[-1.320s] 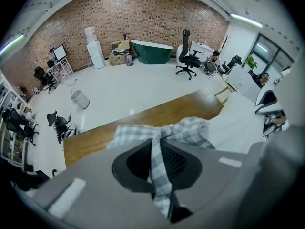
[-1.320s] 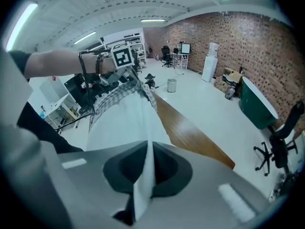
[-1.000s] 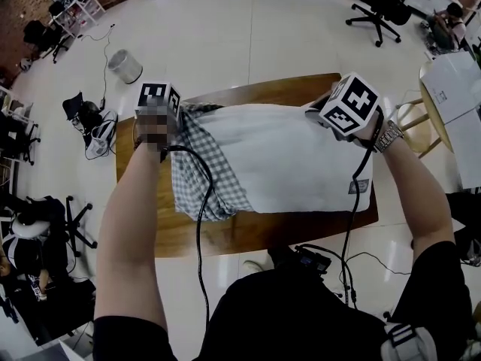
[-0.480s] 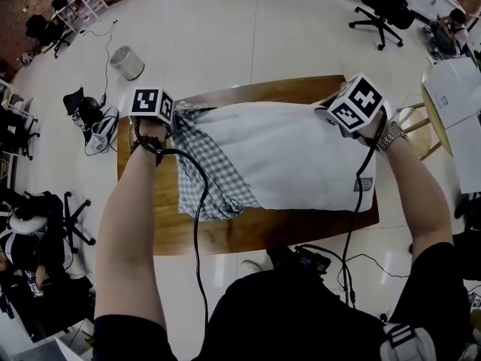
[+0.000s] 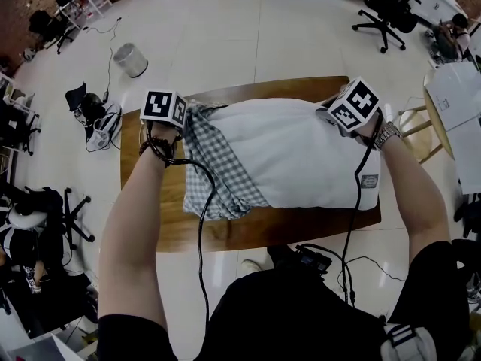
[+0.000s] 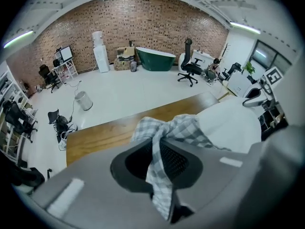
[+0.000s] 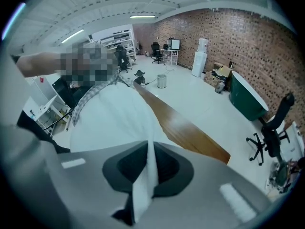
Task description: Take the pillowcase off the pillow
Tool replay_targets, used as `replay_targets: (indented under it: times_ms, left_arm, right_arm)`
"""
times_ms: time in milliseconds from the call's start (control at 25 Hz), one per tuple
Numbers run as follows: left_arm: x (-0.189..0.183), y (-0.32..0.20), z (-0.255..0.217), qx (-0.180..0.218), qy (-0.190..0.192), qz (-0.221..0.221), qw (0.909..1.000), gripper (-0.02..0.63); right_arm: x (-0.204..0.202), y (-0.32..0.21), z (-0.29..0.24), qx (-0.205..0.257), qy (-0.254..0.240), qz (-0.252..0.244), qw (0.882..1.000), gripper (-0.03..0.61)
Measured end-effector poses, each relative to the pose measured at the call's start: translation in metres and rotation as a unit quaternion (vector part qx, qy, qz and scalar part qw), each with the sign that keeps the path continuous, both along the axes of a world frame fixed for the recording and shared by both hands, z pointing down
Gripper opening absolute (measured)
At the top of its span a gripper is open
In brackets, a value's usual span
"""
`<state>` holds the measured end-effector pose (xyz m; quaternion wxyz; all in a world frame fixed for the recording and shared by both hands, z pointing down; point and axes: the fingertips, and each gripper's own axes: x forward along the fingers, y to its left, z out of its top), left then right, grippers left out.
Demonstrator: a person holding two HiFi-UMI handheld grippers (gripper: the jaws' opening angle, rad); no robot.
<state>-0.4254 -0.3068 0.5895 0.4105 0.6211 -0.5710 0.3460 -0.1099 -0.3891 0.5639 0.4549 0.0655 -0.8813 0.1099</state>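
Cloth of the checked pillowcase (image 5: 216, 173), limp and light, bunches at the left end of the pillow (image 5: 301, 156) on the worktop (image 5: 248, 230). Jaws of the left gripper (image 6: 161, 175) clamp its far corner, a sound hold. Jaws of the right gripper (image 7: 143, 182) clamp the pillow's far-right corner.

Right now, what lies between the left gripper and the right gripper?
The head view shows the white pillow there, with the grey checked pillowcase bunched over its left end.

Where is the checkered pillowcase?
In the head view, the checkered pillowcase is bunched on the left end of the pillow, pinched by the left gripper.
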Motion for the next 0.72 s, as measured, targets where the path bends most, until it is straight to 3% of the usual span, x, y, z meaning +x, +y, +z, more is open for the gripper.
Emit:
replay_targets:
  times_ms: [120,360,480,720]
  left_arm:
    - [0.008,0.002,-0.007,0.031,0.002,0.004,0.9995,0.108]
    - [0.024,0.024,-0.025,0.085,0.050,0.005,0.9952,0.296]
    - [0.037,0.035,-0.032,0.107,0.073,0.003,0.9915,0.324]
    - [0.053,0.076,-0.043,0.141,0.121,-0.008,0.9825,0.367]
  right_arm:
    - [-0.003,0.008,0.005,0.015,-0.010,-0.009,1.000,0.064]
    - [-0.017,0.022,-0.006,0.091,-0.035,-0.006,0.995,0.191]
    - [-0.017,0.032,-0.017,0.104,-0.046,-0.007,0.994,0.243]
    - [-0.035,0.086,-0.045,0.123,-0.071,-0.043,0.989,0.272]
